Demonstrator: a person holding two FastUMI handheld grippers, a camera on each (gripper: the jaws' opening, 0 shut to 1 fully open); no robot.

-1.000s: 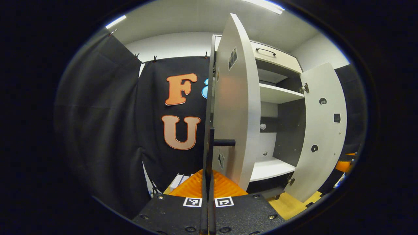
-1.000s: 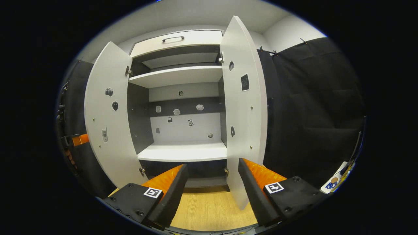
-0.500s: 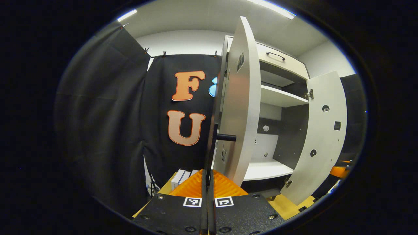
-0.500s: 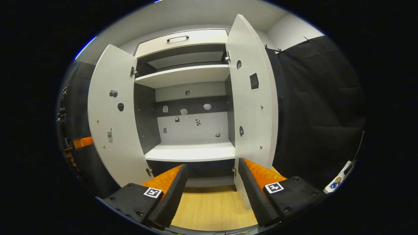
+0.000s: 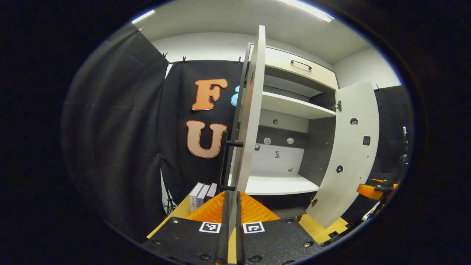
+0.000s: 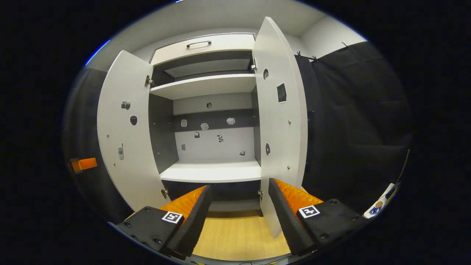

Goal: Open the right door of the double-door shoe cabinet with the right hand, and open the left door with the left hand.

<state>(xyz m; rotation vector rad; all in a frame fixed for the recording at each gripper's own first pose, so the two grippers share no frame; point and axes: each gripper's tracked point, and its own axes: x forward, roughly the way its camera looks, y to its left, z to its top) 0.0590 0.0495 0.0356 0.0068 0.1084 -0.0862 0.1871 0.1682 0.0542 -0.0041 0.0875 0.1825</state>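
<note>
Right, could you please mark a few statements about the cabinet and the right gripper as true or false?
1. The left door and right door both stand open. True.
2. The right gripper is shut on the right door. False: its fingers are wide apart and hold nothing.
3. Shoes fill the lower shelf. False: no shoes lie on it.
4. Small stickers dot the back panel. True.
</note>
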